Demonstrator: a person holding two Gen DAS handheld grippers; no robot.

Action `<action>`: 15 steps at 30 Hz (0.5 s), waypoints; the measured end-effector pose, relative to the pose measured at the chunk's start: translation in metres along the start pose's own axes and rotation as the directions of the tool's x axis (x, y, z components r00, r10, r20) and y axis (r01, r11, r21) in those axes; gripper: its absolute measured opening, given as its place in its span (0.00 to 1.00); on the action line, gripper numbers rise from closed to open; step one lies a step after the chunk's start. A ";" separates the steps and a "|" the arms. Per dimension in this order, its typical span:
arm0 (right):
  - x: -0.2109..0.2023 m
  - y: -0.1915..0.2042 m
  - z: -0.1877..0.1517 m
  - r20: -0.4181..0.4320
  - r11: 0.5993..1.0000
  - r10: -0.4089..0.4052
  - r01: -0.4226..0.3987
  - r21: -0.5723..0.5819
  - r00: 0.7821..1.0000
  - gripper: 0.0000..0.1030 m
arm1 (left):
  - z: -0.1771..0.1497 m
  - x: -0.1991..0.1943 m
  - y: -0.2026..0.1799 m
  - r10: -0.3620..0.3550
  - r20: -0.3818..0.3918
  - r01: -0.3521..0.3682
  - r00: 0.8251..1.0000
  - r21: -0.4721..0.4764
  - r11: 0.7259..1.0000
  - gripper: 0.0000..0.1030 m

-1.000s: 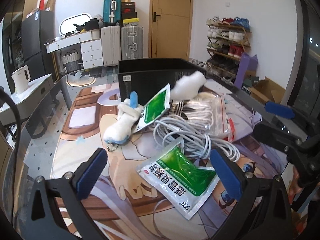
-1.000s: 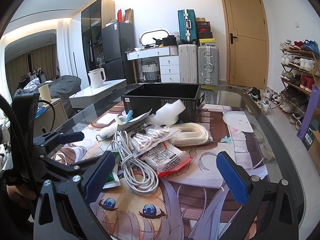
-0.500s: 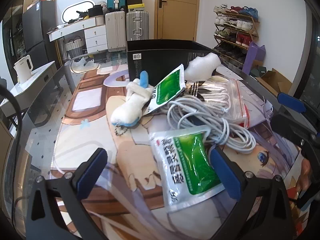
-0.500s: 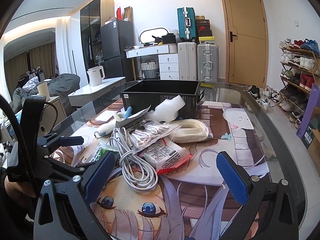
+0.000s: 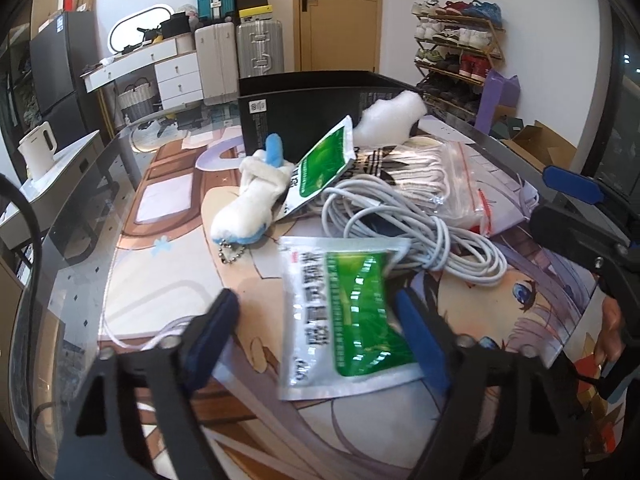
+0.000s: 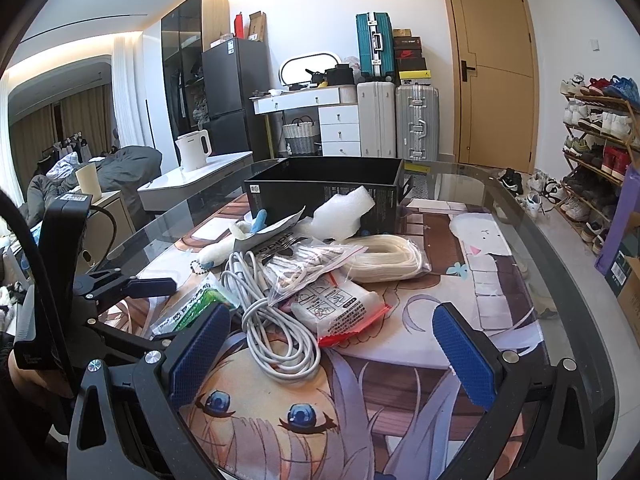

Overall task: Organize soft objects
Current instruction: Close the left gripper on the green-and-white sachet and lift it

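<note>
The black box (image 5: 320,104) sits open at the far end of the mat (image 6: 400,420) on the glass table (image 6: 568,288), and everything soft is heaped just in front of it. Nearest the box, a lump of white foam (image 5: 390,120) leans against its front wall. Beside that, a green sachet (image 5: 326,164) lies tilted up over a small white and blue plush (image 5: 250,204) with a bead chain, to the left of the box's front. A bag of white cord (image 5: 434,178) lies in front of the box on the right, and a coil of grey cable (image 5: 404,232) sprawls over its near edge. From the right wrist view a second coil of pale cord (image 6: 384,260) and a red-edged packet (image 6: 340,312) also show in front of the box. Farthest from the box, at the near end of the heap, a second green pouch (image 5: 346,312) lies flat between the fingers of the left gripper (image 5: 316,332). Its jaws have just been closing in; the right pad seems to reach the pouch's edge while the left pad stands clear, so nothing is clamped that I can see. The right gripper (image 6: 330,356) hangs over the mat, on the near side of the heap from the box, jaws wide apart and holding nothing.
</note>
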State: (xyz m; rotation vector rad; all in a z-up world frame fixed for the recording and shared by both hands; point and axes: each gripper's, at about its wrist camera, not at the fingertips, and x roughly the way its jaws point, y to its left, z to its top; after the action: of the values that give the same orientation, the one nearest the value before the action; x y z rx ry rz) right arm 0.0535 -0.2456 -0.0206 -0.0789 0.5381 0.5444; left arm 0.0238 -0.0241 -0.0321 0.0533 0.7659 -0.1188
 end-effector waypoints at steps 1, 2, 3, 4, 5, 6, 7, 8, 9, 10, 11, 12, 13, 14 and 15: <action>0.001 0.001 0.000 -0.002 1.000 0.002 -0.002 -0.001 1.000 1.00 | 0.001 -0.001 0.000 -0.002 0.002 0.002 1.000 0.001 1.000 0.57; 0.001 0.001 0.000 -0.004 1.000 0.003 -0.003 -0.002 1.000 1.00 | 0.001 -0.002 0.000 -0.004 0.006 0.004 1.000 0.001 1.000 0.49; 0.002 0.002 0.000 -0.005 1.000 0.003 -0.003 -0.003 1.000 1.00 | 0.001 -0.003 0.001 -0.007 0.009 0.007 1.000 -0.001 1.000 0.47; 0.002 0.003 0.000 -0.005 1.000 0.004 -0.004 -0.005 1.000 1.00 | 0.000 -0.004 0.002 -0.016 0.013 0.016 1.000 -0.009 1.000 0.43; 0.002 0.003 0.000 -0.005 1.000 0.004 -0.004 -0.005 1.000 1.00 | 0.000 -0.005 0.004 -0.031 0.017 0.031 0.999 -0.020 0.999 0.38; 0.003 0.005 0.001 -0.005 1.000 0.004 -0.005 -0.008 1.000 1.00 | 0.000 -0.006 0.005 -0.036 0.025 0.037 0.999 -0.028 0.999 0.36; 0.003 0.005 0.001 -0.005 1.000 0.004 -0.004 -0.010 1.000 1.00 | -0.001 -0.006 0.006 -0.042 0.024 0.043 0.999 -0.034 0.999 0.35; 0.003 0.006 0.002 -0.006 1.000 0.004 -0.005 -0.013 1.000 1.00 | -0.001 -0.007 0.007 -0.046 0.026 0.047 0.999 -0.037 0.998 0.34; 0.004 0.007 0.002 -0.008 1.000 0.006 -0.007 -0.017 1.000 1.00 | -0.002 -0.008 0.007 -0.049 0.029 0.050 0.998 -0.037 0.998 0.33; 0.004 0.008 0.002 -0.010 1.000 0.007 -0.007 -0.019 1.000 1.00 | -0.002 -0.009 0.007 -0.048 0.032 0.049 0.998 -0.036 0.998 0.33; 0.005 0.009 0.002 -0.013 1.000 0.005 -0.006 -0.025 1.000 1.00 | -0.003 -0.010 0.007 -0.047 0.033 0.048 0.998 -0.035 0.998 0.32; 0.005 0.011 0.002 -0.015 1.000 0.005 -0.005 -0.027 1.000 1.00 | -0.003 -0.012 0.008 -0.043 0.039 0.044 0.998 -0.035 0.998 0.32; 0.006 0.011 0.002 -0.019 1.000 0.005 -0.005 -0.030 1.000 1.00 | -0.004 -0.013 0.008 -0.042 0.043 0.043 0.998 -0.038 0.998 0.32; 0.006 0.012 0.002 -0.022 0.999 0.007 -0.008 -0.032 1.000 1.00 | -0.004 -0.014 0.009 -0.042 0.046 0.044 0.998 -0.043 0.998 0.32; 0.007 0.013 0.002 -0.025 0.999 0.011 -0.012 -0.033 1.000 1.00 | -0.004 -0.016 0.011 -0.041 0.051 0.044 0.998 -0.049 0.998 0.32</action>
State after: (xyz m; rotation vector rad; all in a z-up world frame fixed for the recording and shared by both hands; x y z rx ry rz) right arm 0.0527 -0.2307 -0.0215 -0.1143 0.5536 0.5647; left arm 0.0109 -0.0110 -0.0241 -0.0133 0.7198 -0.1410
